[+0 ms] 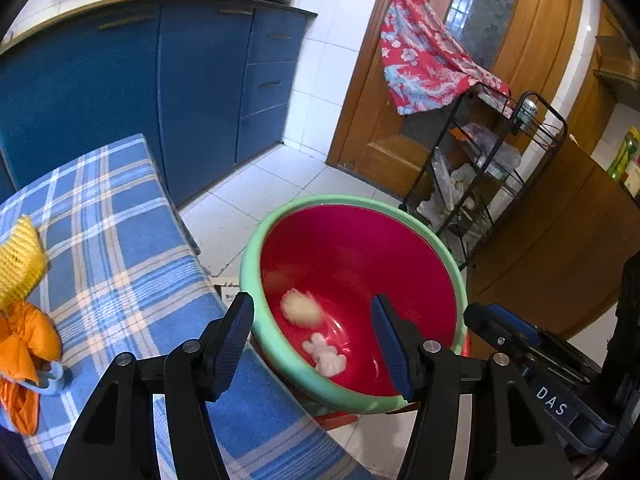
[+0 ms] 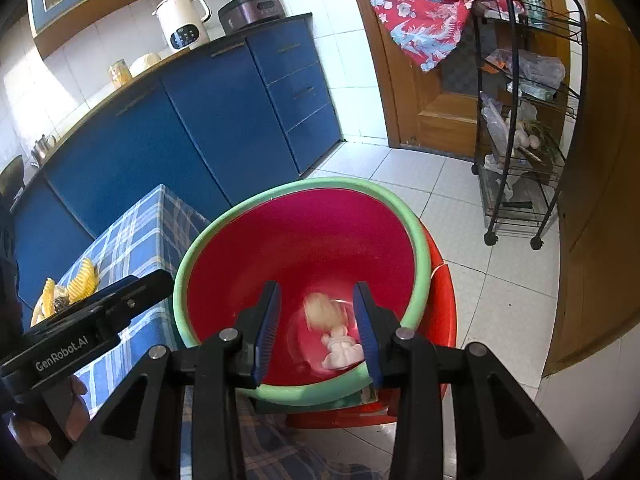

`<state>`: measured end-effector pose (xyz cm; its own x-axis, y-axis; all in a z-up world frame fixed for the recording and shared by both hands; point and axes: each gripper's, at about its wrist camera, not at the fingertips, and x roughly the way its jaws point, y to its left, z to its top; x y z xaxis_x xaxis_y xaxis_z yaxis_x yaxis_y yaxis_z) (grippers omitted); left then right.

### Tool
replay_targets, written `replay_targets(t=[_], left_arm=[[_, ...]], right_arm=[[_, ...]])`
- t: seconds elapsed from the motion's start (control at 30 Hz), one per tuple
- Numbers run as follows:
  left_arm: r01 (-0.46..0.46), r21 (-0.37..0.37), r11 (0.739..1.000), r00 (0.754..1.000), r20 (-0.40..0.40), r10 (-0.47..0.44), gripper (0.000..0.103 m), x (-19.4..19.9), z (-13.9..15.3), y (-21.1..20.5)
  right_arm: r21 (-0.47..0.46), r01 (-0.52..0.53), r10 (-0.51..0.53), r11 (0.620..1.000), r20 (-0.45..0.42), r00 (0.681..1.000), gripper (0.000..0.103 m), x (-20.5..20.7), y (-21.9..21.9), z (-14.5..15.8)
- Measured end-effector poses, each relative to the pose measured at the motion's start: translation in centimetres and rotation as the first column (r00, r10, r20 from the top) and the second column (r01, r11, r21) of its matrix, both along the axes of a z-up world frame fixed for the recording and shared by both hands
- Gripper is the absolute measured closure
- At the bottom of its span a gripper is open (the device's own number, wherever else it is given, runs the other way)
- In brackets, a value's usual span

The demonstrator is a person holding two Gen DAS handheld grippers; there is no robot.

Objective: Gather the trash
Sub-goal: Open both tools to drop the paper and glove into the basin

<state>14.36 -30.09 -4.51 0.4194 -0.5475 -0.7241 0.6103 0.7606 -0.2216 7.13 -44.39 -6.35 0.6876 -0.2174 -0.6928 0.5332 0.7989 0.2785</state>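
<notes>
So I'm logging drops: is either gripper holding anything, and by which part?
Nothing is held. The left gripper and right gripper are both open above the basin.

Each tool, the left tool (image 1: 312,344) and the right tool (image 2: 316,328), is matte black plastic with silver pivot screws and ribbed blue finger pads (image 1: 390,346). One body reads "DAS" in white, the other "GenRobot.AI". Bare fingers (image 2: 76,404) show beneath the lettered body.

Two pale wads (image 1: 316,332) in a green-rimmed red basin (image 1: 256,248) beyond the left gripper's (image 1: 312,344) parted jaws
</notes>
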Motion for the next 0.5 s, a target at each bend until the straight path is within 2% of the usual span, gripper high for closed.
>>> replay_targets(t=[0.23, 0.5], left_arm=[[-0.046, 0.001, 0.999, 0.999, 0.030, 0.046, 0.040, -0.6, 1.1, 2.3], [-0.119, 0.011, 0.993, 0.992, 0.053, 0.118, 0.040, -1.8, 2.4, 5.9]], right_arm=[[0.006, -0.003, 0.002, 1.000, 0.029, 1.000, 0.063, -0.9, 0.8, 1.0], [-0.002, -0.045, 0.045, 0.999, 0.074, 0.996, 0.053, -1.8, 3.3, 2.8]])
